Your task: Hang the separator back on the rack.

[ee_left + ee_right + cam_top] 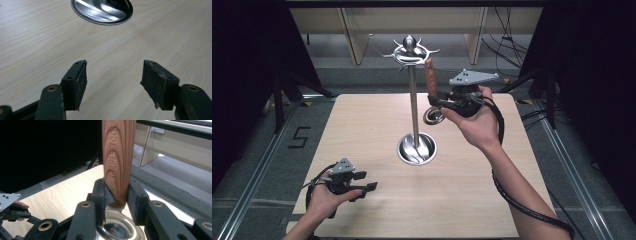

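A steel hanging stand [414,105] rises from a round dish base [416,148] at mid-table, with a ring of hooks [410,50] at its top. Just right of the pole, my right gripper [437,100] is shut on a kitchen tool's wooden handle [430,77]. The handle stands upright, reaching about hook height. The tool's round metal end [433,116] hangs below the jaws. In the right gripper view both pads [101,195] clamp the handle [118,162] near its lower end, above the metal end [117,227]. My left gripper [364,182] [115,72] rests open at the front left, with nothing between its jaws.
The light wooden table [362,125] is flanked by black curtains. Wooden furniture legs and floor cables lie behind it. A "5" mark [300,137] is on the floor at left. The stand's base [101,11] lies ahead of the left jaws. The left gripper [12,212] appears far off.
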Motion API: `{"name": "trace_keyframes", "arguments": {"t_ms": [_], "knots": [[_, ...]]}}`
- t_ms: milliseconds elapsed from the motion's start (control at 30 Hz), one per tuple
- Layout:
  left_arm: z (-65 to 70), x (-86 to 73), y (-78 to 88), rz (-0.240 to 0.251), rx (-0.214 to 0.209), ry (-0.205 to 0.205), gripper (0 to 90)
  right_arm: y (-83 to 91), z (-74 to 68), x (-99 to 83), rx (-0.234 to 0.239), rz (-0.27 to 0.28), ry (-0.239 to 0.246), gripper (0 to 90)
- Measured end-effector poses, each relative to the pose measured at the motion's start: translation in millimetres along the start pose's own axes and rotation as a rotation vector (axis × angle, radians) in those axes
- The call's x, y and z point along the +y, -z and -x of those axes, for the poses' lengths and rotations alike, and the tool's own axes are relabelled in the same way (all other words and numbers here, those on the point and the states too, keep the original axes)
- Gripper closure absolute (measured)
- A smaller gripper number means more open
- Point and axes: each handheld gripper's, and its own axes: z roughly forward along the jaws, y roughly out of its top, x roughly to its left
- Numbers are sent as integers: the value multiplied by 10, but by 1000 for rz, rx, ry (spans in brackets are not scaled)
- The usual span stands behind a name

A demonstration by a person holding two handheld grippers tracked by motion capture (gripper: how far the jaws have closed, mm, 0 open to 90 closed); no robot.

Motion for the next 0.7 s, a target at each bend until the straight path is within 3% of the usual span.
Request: {"name": "trace_keyframes", "arguments": {"t_ms": [367,467,700], "knots": [[9,1,6,1,8,-1,361,-54,-22,-14,-10,17,-15,706],[8,1,7,2,9,-1,361,-72,-24,-20,7,20,-27,705],[3,1,12,-3,11,-8,361,-85,-19,-37,22,-8,-35,700]]}}
